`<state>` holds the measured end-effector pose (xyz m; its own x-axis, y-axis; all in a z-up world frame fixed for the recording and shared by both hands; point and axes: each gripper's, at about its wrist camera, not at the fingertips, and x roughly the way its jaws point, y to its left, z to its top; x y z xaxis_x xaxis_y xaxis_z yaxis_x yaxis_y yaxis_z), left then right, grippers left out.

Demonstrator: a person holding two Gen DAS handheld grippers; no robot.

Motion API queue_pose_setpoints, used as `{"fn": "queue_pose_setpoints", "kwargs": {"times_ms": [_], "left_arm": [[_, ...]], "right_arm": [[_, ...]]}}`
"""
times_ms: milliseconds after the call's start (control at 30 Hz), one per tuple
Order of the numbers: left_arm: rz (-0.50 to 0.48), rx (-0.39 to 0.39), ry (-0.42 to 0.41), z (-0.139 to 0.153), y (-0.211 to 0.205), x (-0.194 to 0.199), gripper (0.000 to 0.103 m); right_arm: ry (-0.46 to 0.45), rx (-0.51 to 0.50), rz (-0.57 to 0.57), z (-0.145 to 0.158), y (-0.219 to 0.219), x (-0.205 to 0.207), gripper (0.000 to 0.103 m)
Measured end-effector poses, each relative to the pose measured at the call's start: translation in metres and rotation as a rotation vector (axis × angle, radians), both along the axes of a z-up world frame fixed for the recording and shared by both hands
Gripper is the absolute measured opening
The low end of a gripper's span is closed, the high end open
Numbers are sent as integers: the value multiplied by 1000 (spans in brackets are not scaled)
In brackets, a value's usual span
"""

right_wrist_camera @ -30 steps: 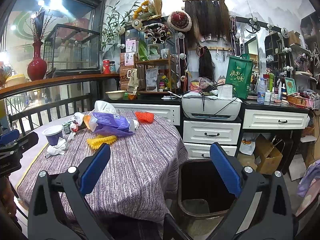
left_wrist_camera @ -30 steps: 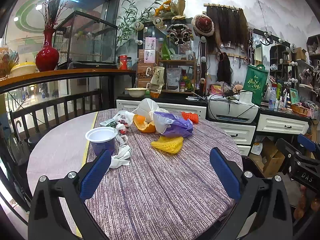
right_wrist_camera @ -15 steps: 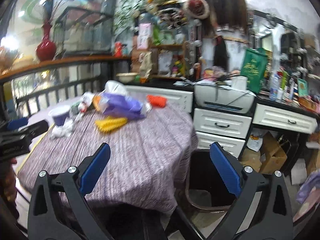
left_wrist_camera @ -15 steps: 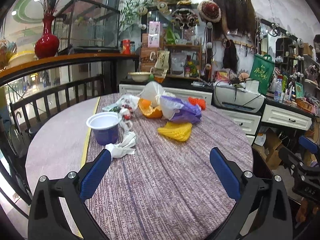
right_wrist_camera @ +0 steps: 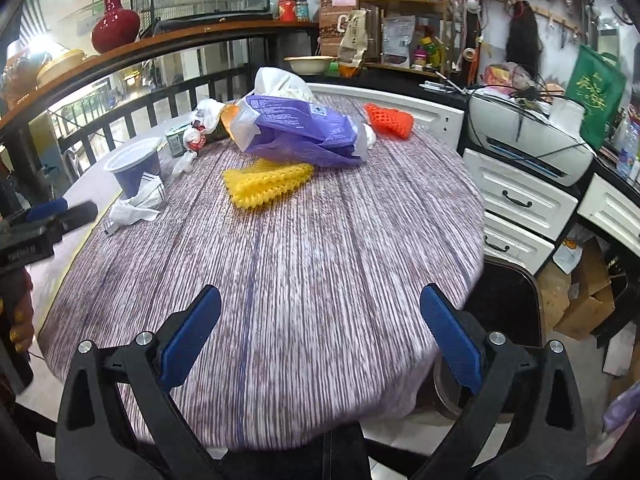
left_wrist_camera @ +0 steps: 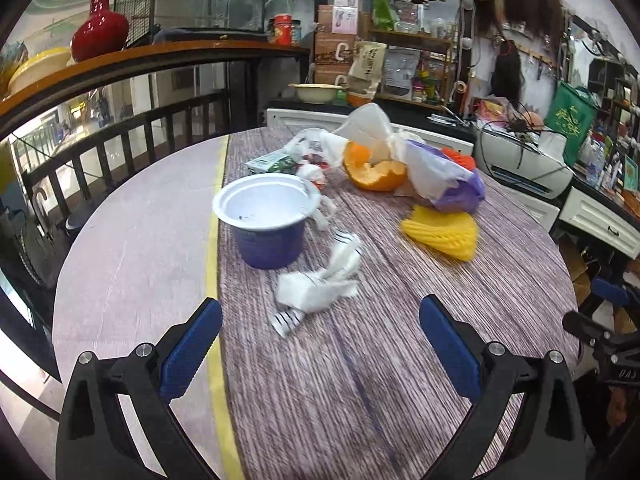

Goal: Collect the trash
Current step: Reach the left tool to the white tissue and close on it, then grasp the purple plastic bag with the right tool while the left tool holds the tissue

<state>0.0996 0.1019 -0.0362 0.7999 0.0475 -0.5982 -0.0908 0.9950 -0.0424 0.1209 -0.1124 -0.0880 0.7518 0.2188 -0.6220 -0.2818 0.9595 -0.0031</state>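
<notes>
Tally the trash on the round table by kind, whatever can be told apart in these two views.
Foam fruit nets: 2, yellow and orange
Cups: 1
Purple bags: 1
Orange peels: 1
Crumpled white wrappers: 1
Total: 6

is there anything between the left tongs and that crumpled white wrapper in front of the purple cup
Nothing visible. The left tongs are open, and the crumpled white wrapper lies on bare tablecloth just ahead of them. The purple cup stands behind the wrapper, not in the path.
</notes>
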Motion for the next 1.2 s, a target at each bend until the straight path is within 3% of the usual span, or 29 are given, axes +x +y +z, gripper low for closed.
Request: {"fn": "queue_pose_setpoints", "kwargs": {"times_ms": [200,333,567,767,1000,1200], "left_arm": [[9,-85,41,2,21,21,98],[-49,-81,94,-4,17,33,95],[-121,30,214,-19,7,63,80],[-136,5,273,-31,12,77,57],[-144,24,243,-30,10,71,42],[-160,-20,228,-27,8,67,41]], "right_arm": [[8,-56,52,2,15,17,98],[12,-82,73,2,21,25,98],[45,-85,73,0,20,38,98],[70,-99,69,-3,14,50,98],[43,-123,88,2,20,59,98],[30,-111,107,8,29,66,98]]}}
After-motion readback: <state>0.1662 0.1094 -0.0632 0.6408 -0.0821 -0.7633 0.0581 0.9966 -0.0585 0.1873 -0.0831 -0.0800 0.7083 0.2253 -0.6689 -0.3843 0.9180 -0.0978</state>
